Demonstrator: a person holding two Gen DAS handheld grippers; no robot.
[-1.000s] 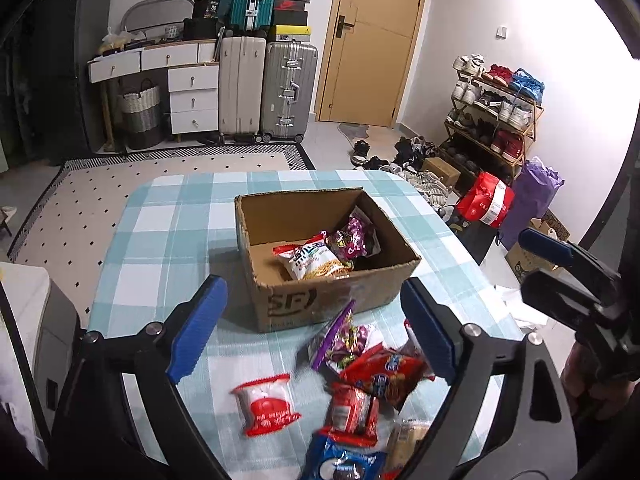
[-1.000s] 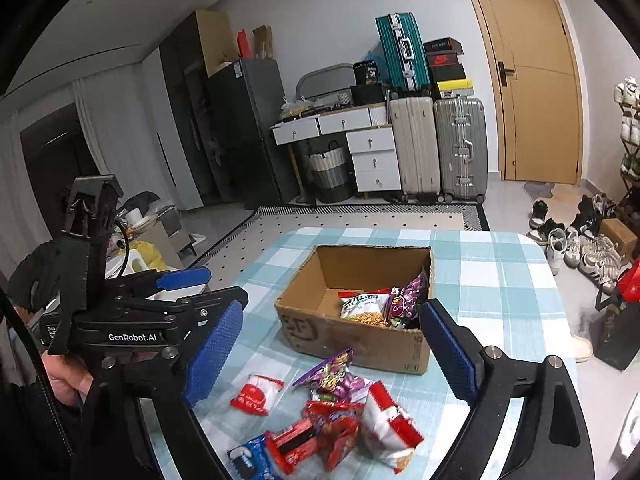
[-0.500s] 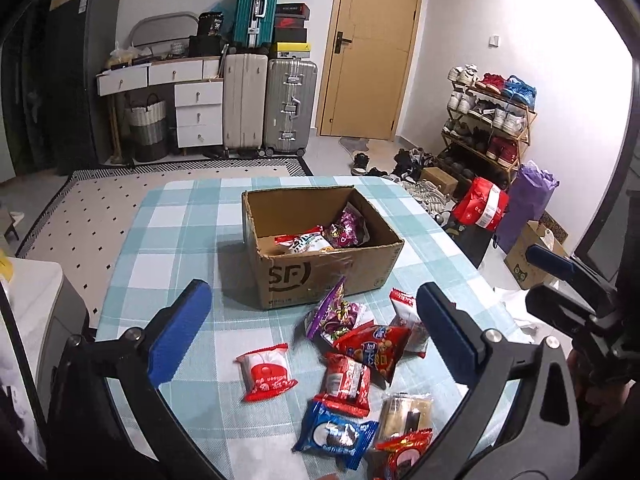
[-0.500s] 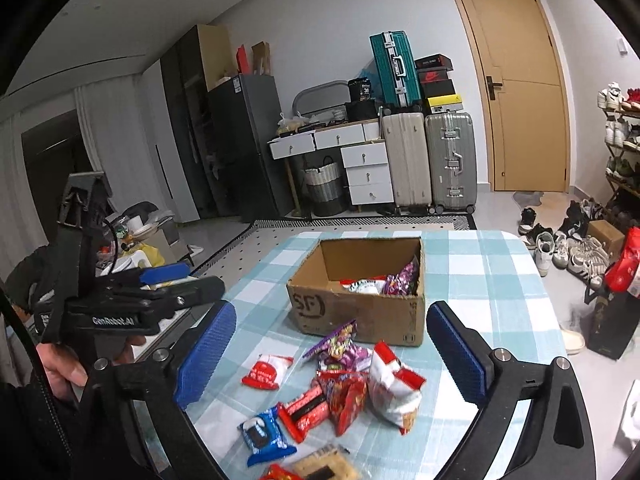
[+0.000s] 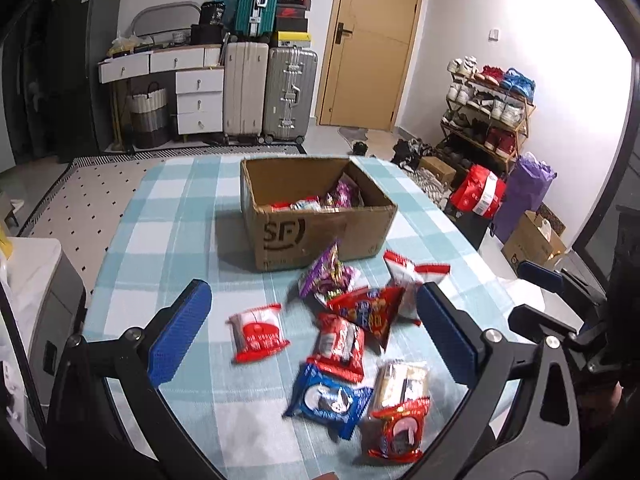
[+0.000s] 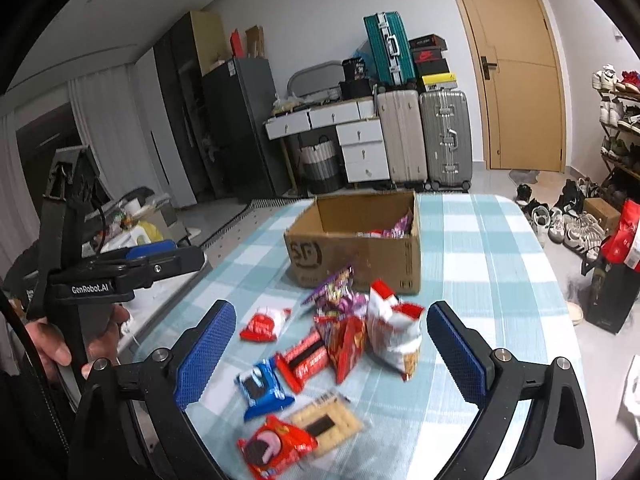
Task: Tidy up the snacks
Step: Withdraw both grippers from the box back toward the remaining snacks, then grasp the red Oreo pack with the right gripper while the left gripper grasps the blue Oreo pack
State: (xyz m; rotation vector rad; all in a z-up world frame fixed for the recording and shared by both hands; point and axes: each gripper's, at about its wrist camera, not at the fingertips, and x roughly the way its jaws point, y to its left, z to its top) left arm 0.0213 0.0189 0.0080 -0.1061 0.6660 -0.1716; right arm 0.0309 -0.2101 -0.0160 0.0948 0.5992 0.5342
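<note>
Both the left gripper and right gripper, jaws just widened and empty, have backed off the brown cardboard box, probably toward the loose snack packets.

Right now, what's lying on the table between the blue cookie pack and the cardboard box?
In the left wrist view, a red wrapped bar, then red and purple snack bags, lie between the blue cookie pack and the cardboard box.

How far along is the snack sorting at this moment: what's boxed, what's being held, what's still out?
Done: a few packets, one purple, already lie inside the cardboard box. In hand: nothing; the left gripper and right gripper are both open and empty above the pile. Left: about eight packets on the checked tablecloth, including the blue cookie pack and the red-and-white pouch.
</note>
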